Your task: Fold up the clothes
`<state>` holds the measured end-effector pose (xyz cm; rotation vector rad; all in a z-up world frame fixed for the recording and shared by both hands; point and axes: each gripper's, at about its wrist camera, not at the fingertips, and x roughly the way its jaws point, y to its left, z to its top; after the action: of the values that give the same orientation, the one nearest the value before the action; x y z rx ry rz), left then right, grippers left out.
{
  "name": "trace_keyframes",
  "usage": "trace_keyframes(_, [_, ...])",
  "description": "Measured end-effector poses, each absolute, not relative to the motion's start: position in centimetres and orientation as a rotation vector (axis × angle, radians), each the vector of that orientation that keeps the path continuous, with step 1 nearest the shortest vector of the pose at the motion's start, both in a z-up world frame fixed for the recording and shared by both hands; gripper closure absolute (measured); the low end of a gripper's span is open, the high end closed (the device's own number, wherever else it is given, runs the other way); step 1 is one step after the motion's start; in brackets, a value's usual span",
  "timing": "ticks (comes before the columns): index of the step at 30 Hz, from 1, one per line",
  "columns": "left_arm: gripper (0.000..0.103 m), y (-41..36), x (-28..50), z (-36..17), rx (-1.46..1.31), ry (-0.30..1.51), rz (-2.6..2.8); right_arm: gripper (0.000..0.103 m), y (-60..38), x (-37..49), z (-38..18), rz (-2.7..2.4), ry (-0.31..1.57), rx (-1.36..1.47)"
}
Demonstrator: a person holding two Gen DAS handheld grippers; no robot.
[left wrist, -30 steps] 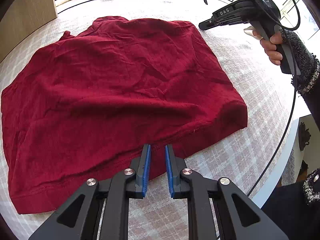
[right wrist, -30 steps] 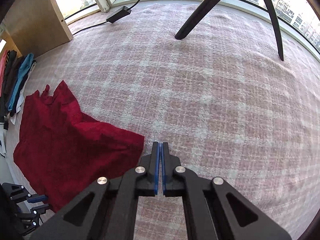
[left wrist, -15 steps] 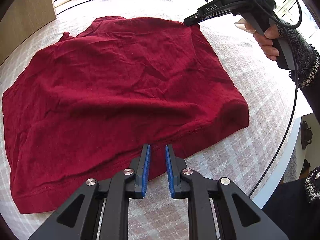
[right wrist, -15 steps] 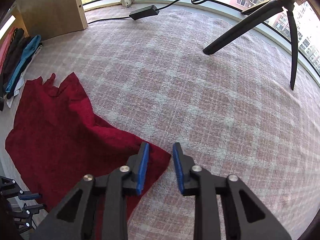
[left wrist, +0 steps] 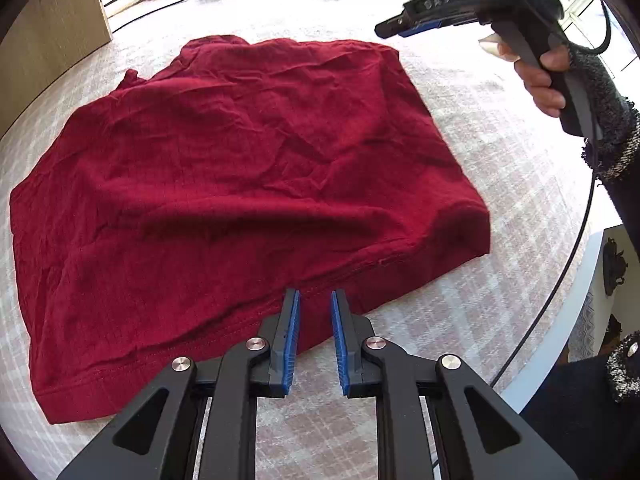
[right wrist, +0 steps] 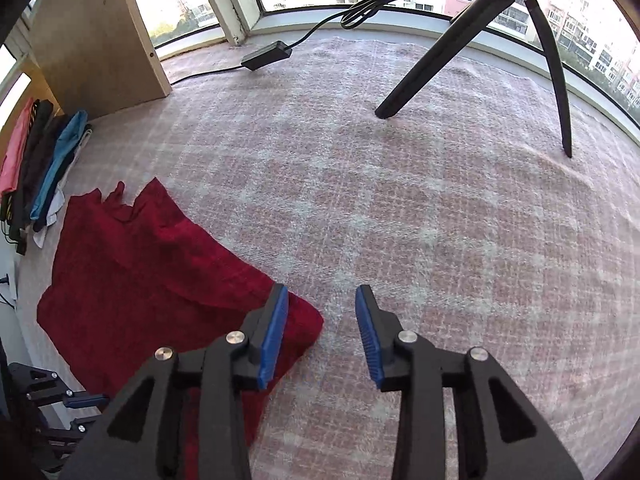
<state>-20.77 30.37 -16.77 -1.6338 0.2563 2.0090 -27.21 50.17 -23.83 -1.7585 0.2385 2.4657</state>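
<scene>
Red garment [left wrist: 248, 184] lies spread mid-frame on the plaid cloth [right wrist: 420, 220]. Left gripper [left wrist: 314, 300], jaws apart, sits at the near hem. Right gripper [right wrist: 322, 300], spread wide and empty, sits over the far corner. Looks like pre-grasp: next, close on both edges.

A dark red crumpled knit garment [left wrist: 240, 184] is lying on a pale checked woven cloth [right wrist: 420, 220] that is covering the table. Behind it, a black three-legged stand [right wrist: 472, 44] is standing on the cloth. A black power brick with a cord [right wrist: 266, 54] is lying left of the stand. A stack of folded clothes [right wrist: 44, 160] is sitting left of the garment.
</scene>
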Motion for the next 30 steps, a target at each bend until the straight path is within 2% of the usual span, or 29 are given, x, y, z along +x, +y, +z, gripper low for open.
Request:
trace_keyframes(2, [0.087, 32.0, -19.4, -15.0, -1.56, 0.263, 1.979, 0.068, 49.8, -26.9, -24.3, 2.48, 0.248, -1.804])
trace_keyframes(4, [0.075, 34.4, -17.9, -14.2, -1.499, 0.299, 1.938, 0.068, 50.0, -25.9, -23.9, 2.473, 0.265, -1.824])
trace_keyframes(5, [0.073, 35.7, -17.5, -14.1, -1.481, 0.323, 1.918, 0.068, 50.2, -25.7, -23.9, 2.47, 0.286, -1.825])
trace_keyframes(9, [0.073, 40.0, -16.4, -15.2, -1.437, 0.412, 1.868, 0.068, 51.2, -25.0, -24.1, 2.455, 0.378, -1.824])
trace_keyframes(12, [0.073, 40.9, -16.8, -16.6, -1.449, 0.464, 1.874, 0.068, 50.8, -24.4, -24.2, 2.453, 0.352, -1.835])
trace_keyframes(14, [0.073, 39.9, -16.8, -16.9, -1.453, 0.514, 1.894, 0.068, 50.6, -23.3, -23.7, 2.47, 0.372, -1.842])
trace_keyframes(18, [0.073, 34.8, -17.7, -16.1, -1.498, 0.455, 1.931, 0.069, 49.5, -19.1, -22.1, 2.546, 0.543, -1.866])
trace_keyframes(20, [0.073, 32.7, -18.6, -15.9, -1.528, 0.442, 1.966, 0.071, 47.5, -16.5, -21.7, 2.582, 0.565, -1.882])
trace_keyframes(21, [0.075, 31.7, -19.1, -15.8, -1.544, 0.437, 1.984, 0.077, 46.5, -15.1, -21.6, 2.599, 0.58, -1.897])
trace_keyframes(23, [0.075, 31.3, -19.3, -15.9, -1.539, 0.454, 1.966, 0.079, 44.3, -12.7, -21.8, 2.621, 0.632, -1.959])
trace_keyframes(26, [0.075, 32.9, -18.9, -16.3, -1.486, 0.479, 1.896, 0.078, 41.5, -10.2, -22.7, 2.605, 0.59, -2.02])
trace_keyframes(30, [0.072, 36.5, -18.3, -18.3, -1.406, 0.562, 1.83, 0.078, 39.5, -11.0, -24.9, 2.546, 0.522, -2.051])
